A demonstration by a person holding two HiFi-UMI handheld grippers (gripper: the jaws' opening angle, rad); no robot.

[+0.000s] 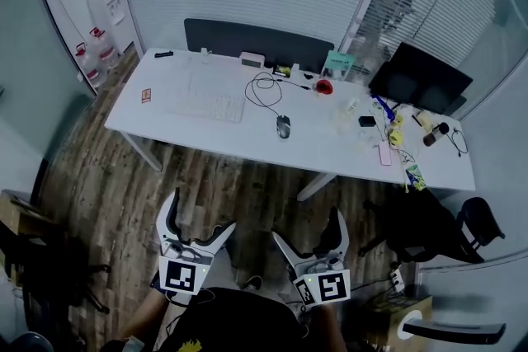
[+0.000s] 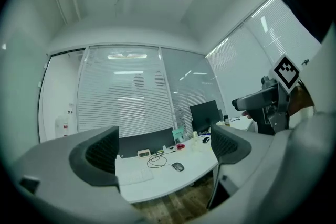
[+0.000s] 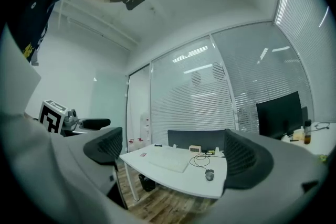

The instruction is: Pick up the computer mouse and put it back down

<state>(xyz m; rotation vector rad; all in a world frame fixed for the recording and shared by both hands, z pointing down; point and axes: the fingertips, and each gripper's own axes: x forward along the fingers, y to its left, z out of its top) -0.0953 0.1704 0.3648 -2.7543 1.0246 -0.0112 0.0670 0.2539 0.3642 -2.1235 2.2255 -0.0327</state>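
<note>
A dark wired computer mouse [image 1: 283, 126] lies near the middle of the white desk [image 1: 165, 124], its black cable looping back toward the desk's rear. It also shows small and far off as the mouse [image 2: 178, 167] in the left gripper view and the mouse [image 3: 209, 174] in the right gripper view. My left gripper [image 1: 196, 222] and right gripper [image 1: 307, 227] are held close to the body, well short of the desk, over the wooden floor. Both stand open with nothing between their jaws. Each gripper view shows the other gripper off to its side.
A white keyboard [image 1: 207, 105] lies left of the mouse. A black monitor [image 1: 421, 78], a red object [image 1: 323, 86], a small clock [image 1: 252, 59] and several small items crowd the desk's right and back. A dark chair [image 1: 429, 231] stands at the right, a dark panel [image 1: 247, 39] behind the desk.
</note>
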